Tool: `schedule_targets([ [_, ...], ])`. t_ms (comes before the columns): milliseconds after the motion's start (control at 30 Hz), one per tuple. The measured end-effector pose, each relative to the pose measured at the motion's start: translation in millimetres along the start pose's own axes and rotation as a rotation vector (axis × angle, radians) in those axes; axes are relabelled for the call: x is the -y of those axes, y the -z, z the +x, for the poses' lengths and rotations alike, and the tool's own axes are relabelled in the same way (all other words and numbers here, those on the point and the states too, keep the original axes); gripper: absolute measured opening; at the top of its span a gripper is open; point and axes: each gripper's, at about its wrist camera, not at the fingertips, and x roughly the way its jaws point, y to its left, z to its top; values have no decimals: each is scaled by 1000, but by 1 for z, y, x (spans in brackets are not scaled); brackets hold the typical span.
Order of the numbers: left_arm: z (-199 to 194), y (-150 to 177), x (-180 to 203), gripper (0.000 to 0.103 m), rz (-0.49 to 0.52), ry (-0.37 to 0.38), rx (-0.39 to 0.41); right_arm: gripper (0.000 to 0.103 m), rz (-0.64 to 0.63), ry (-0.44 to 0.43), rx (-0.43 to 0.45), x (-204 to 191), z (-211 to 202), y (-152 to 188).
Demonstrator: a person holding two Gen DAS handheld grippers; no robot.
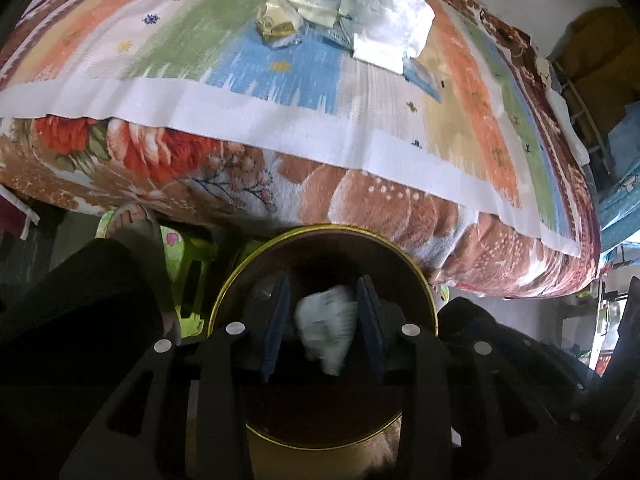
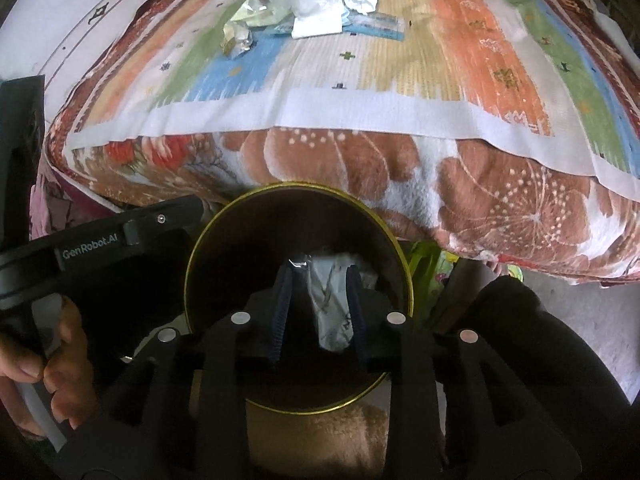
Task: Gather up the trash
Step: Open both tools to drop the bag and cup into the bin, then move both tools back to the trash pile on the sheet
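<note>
Left claw (image 1: pixel 324 320) hung over a round, gold-rimmed bin (image 1: pixel 256 264), jaws parted; a crumpled white wrapper (image 1: pixel 324 328), blurred, sat loose between them, pads not pressing it. Right claw (image 2: pixel 320 312) stood over the same bin (image 2: pixel 208 252), jaws likewise apart, a creased whitish wrapper with grey print (image 2: pixel 332 312) between, near one pad. Beyond both claws, on the striped bed cover (image 1: pixel 200 40), lay more trash (image 1: pixel 344 20): silver foil scraps, white plastic, a yellowish crumpled packet. A hand (image 2: pixel 48 368) gripped the left handle.

A round bin (image 1: pixel 322 236) stands before the bed (image 1: pixel 280 184) — wrappers (image 1: pixel 344 28) lie on the mat (image 1: pixel 200 92) behind.
</note>
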Motion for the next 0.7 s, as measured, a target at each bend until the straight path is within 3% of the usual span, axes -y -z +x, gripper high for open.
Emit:
schedule_targets([
  [267,-32,-13,-11,41,-46,2,136,34,28,3,68,6,-14,-5],
  [400,-41,-21,-16,45,-66,5,163,41,34,4,118,7,-24,-9],
  [700,-59,-38,-21,55,-48,-51,222,42,-49,10,217,-5,-49,-24],
])
